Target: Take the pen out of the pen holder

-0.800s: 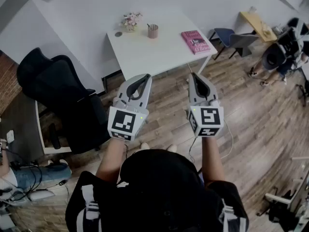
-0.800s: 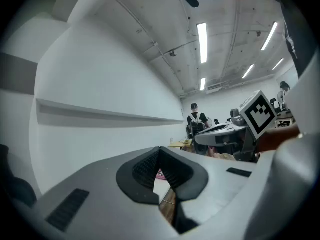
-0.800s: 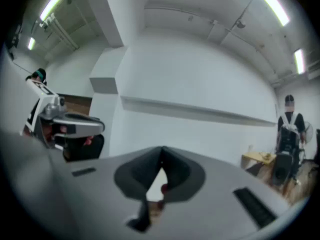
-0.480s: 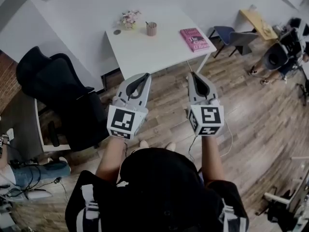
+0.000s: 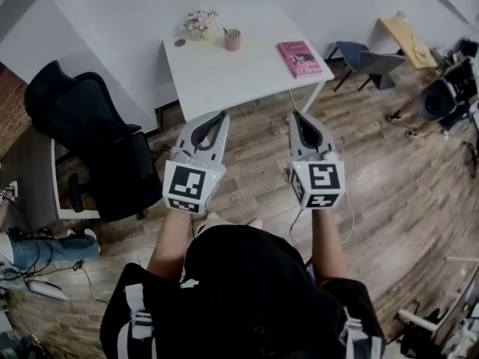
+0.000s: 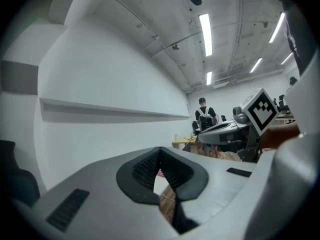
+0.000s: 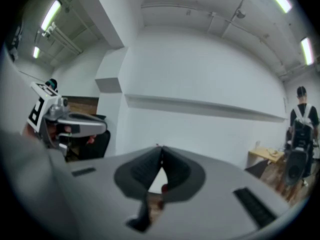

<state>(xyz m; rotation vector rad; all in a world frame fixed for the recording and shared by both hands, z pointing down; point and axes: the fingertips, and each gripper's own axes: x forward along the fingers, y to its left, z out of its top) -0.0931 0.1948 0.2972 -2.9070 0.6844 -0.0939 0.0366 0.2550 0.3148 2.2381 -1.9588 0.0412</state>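
Both grippers are up in front of the person, side by side, and neither has anything. The left gripper (image 5: 222, 115) has its jaws brought together, tips touching, nothing between them. The right gripper (image 5: 296, 114) is the same, closed on empty air. The pen holder (image 5: 233, 40) stands well ahead of both sets of fingertips, out on the white table (image 5: 247, 81), closer to the left gripper's line than the right's. The pen (image 5: 225, 31) pokes up out of it, leaning left. Just left of the holder there's a small bunch of flowers (image 5: 198, 24), and ahead of the right fingertips lies a pink book (image 5: 299, 57).

So this reads as the approach, with nothing grasped yet. Next, I'd say, one gripper has to travel forward over the table, part its jaws, come down around the pen's exposed top and pinch. The other may want to steady the holder, which looks light enough to lift along with the pen.
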